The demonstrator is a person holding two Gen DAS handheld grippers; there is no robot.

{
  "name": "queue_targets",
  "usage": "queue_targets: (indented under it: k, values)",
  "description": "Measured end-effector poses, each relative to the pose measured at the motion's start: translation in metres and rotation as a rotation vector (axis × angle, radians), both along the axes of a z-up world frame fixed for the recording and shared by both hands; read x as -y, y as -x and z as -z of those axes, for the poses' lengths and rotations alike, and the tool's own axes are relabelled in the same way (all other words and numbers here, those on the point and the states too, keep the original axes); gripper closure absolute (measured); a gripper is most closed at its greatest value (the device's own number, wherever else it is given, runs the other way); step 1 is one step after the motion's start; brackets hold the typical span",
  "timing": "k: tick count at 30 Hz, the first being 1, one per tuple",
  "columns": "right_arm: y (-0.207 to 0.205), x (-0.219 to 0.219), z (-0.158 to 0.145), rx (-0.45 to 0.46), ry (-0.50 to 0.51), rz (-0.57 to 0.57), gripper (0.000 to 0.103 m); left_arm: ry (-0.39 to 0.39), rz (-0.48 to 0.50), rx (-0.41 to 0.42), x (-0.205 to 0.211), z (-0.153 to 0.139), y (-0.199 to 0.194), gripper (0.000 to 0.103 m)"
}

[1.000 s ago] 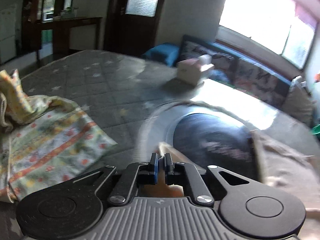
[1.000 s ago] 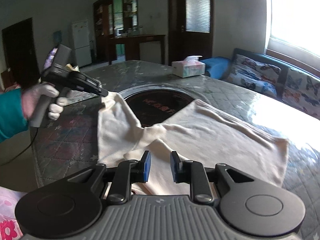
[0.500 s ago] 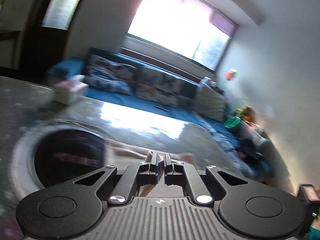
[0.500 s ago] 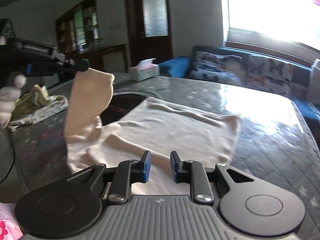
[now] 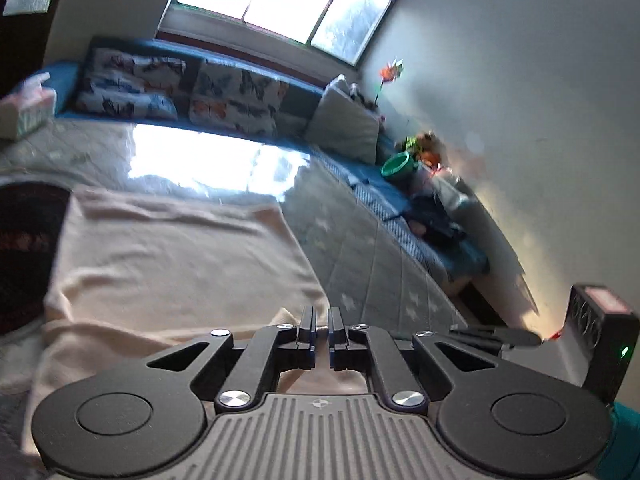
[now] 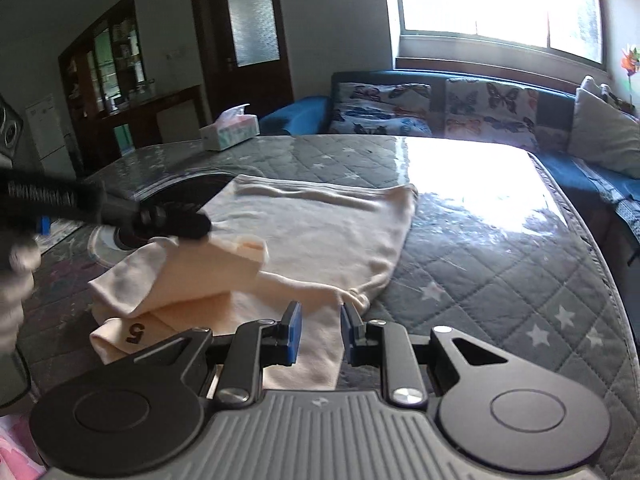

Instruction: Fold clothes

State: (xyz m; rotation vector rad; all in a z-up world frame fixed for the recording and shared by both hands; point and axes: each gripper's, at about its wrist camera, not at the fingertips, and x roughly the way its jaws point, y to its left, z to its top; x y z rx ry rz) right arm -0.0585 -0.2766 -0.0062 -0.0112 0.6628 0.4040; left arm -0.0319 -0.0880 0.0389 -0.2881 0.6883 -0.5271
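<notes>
A: Where is the garment?

B: The cream shirt (image 6: 320,232) lies on the quilted table (image 6: 500,280), one sleeve folded across its near left part. The left gripper (image 6: 192,224) is pinched on that sleeve; the right gripper (image 6: 320,330) hangs over the near hem, jaws slightly apart, nothing between them.

A: What differs by view?

B: The right view alone shows a tissue box (image 6: 230,132) clearly. In the left view its own gripper (image 5: 321,326) hides the pinched cloth, and the shirt (image 5: 168,264) blurs.
</notes>
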Motion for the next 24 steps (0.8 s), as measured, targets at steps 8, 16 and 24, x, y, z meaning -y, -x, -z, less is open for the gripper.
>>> queue_targets:
  k: [8, 16, 24]
  values:
    - [-0.005, 0.000, 0.000, -0.008, -0.017, 0.014, 0.083, -0.041, 0.036, -0.014, 0.001, 0.015, 0.010, 0.064]
    - [-0.014, -0.023, 0.011, -0.060, -0.055, -0.061, 0.082, -0.175, -0.116, 0.019, -0.064, 0.016, 0.022, 0.062]
    - [-0.027, -0.039, 0.030, -0.124, -0.060, -0.065, 0.082, -0.215, -0.221, -0.030, -0.122, 0.031, 0.029, 0.062]
